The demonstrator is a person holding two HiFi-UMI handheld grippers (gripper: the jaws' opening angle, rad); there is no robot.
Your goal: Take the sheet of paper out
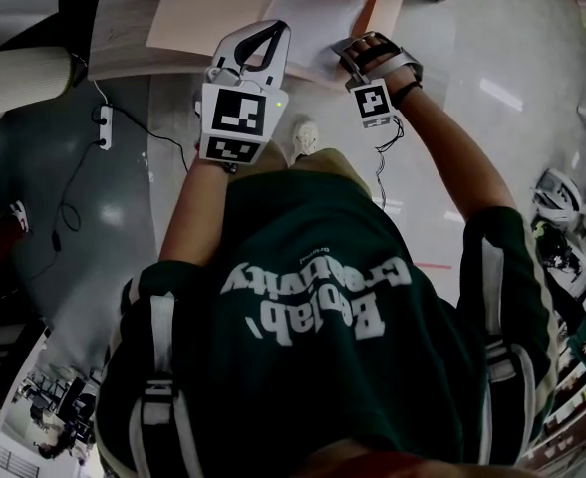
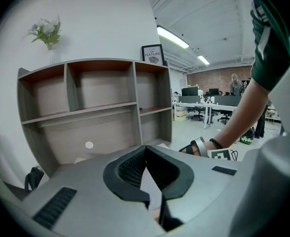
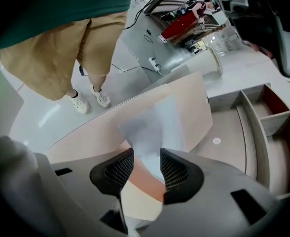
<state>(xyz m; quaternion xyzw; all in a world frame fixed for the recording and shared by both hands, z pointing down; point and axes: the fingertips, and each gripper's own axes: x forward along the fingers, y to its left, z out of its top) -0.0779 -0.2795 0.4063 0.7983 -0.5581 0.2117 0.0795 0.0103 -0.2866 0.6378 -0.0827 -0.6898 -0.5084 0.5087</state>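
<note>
In the head view the sheet of paper (image 1: 318,8) lies on a pink folder (image 1: 208,8) at 12 o'clock. The left gripper (image 1: 276,28) is at its 9 o'clock edge and the right gripper (image 1: 358,53) at its 4 o'clock. In the left gripper view the jaw tips touch. In the right gripper view the jaws stand apart, with the sheet between them, not squeezed.

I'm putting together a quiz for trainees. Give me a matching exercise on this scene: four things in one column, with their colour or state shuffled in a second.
1 sheet of paper
2 folder
3 left gripper
4 right gripper

A jaws apart
B peach
C white
D jaws together

Pairs: 1-C, 2-B, 3-D, 4-A
</note>
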